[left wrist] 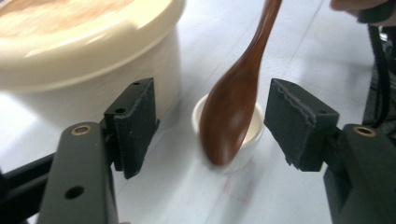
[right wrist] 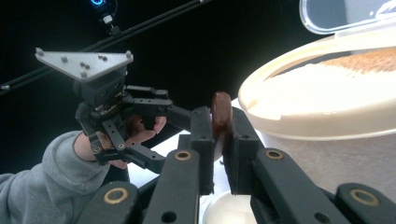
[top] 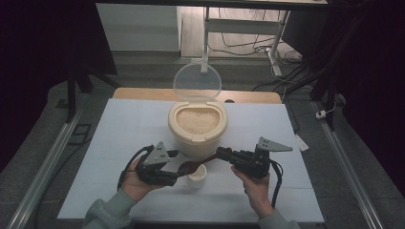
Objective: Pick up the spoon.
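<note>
The right claw point(top: 223, 153) is pinching the handle of a dark brown wooden spoon point(top: 198, 163), whose long axis is running from the claw leftward and nearer, so that its bowl is hanging over the small white ceramic cup point(top: 197, 175) standing on the white-covered table point(top: 119, 138) just near of the round cream plastic rice container point(top: 197, 125) with its clear lid point(top: 197, 82) raised. The left claw point(top: 175, 163) is waiting spread and empty just left of the cup, nearer to it than the right. The left gripper view is showing spoon bowl point(left wrist: 231, 107) and cup point(left wrist: 252, 133) framed between the parted jaws, while the right gripper view is showing the clamped handle point(right wrist: 221, 114) and the grain point(right wrist: 327, 81) heaped in the container point(right wrist: 327, 116).
</note>
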Motion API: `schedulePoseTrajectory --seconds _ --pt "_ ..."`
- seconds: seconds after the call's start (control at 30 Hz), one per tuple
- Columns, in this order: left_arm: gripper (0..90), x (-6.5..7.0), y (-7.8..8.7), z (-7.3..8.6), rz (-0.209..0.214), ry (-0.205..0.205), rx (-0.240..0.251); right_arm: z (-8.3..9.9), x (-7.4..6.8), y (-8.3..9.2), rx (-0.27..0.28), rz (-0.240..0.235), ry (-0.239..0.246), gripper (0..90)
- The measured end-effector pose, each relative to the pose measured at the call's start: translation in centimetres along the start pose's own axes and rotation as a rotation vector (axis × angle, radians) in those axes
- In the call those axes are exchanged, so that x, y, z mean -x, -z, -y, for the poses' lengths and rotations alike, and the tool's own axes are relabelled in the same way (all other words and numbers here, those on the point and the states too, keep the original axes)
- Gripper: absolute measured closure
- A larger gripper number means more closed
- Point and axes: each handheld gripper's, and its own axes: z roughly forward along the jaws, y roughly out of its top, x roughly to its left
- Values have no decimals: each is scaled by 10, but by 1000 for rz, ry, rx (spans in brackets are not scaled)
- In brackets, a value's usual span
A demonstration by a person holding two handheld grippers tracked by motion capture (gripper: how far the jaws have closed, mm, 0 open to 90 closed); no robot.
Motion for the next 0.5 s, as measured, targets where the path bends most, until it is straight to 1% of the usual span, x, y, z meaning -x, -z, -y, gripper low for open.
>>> schedulePoseTrajectory --seconds 0.1,0.23,0.37,0.5 --pt "315 -6 7 15 -25 27 -5 -2 1 4 15 4 -2 825" --pt "307 -16 15 40 -53 79 -21 -5 2 9 27 12 5 825" --pt "296 -25 21 66 -95 134 -35 -8 4 15 38 17 8 825" --pt "288 -34 27 87 -124 185 -47 -10 4 18 46 22 12 825"
